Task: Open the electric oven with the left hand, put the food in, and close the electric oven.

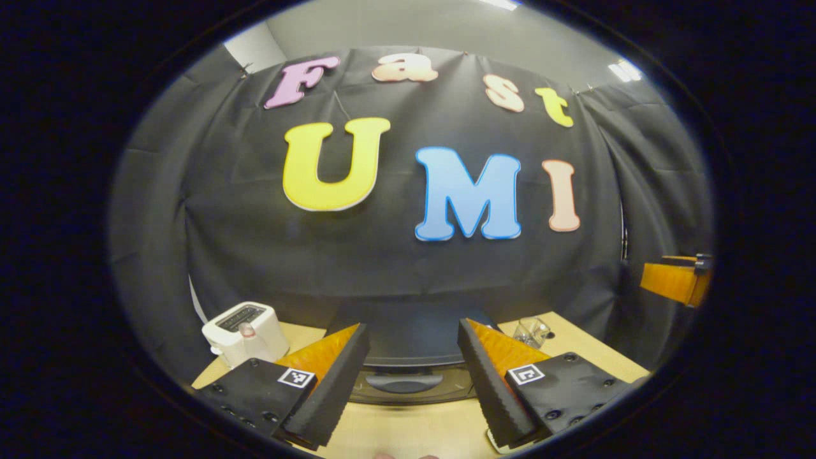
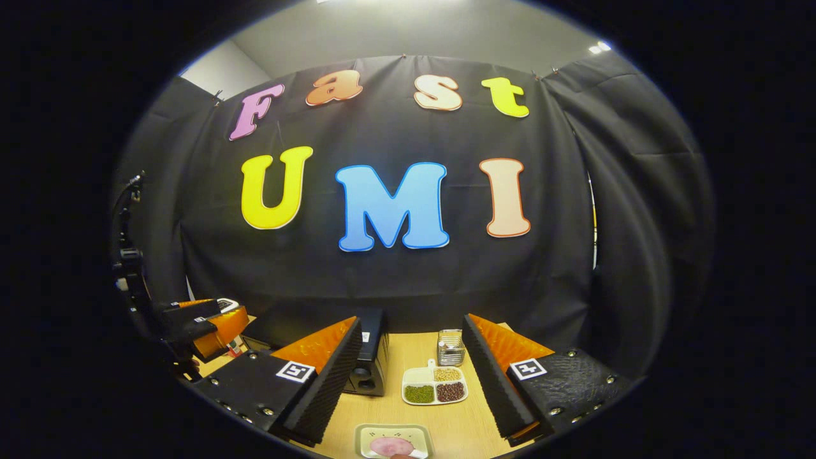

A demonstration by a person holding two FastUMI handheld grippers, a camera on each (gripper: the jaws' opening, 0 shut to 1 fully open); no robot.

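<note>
The oven [image 1: 408,357], door facing the camera, is being partly hidden between the left gripper's [image 1: 411,382] parted fingers; the right gripper [image 2: 411,382] is being held open.

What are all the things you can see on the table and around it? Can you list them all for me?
electric oven: 1, black, on the table straight ahead of the left hand-held gripper, door shut
toaster: 1, white, left end of the table
glass: 1, clear, right of the oven
divided dish: 1, white, holds green, tan and dark red beans, middle of the table
small holder: 1, clear with metal bits, behind the divided dish
plate: 1, pale green, with pink food on it, at the near table edge
table: 1, light wood
left hand-held gripper: 1, open, empty
right hand-held gripper: 1, open, empty
</note>
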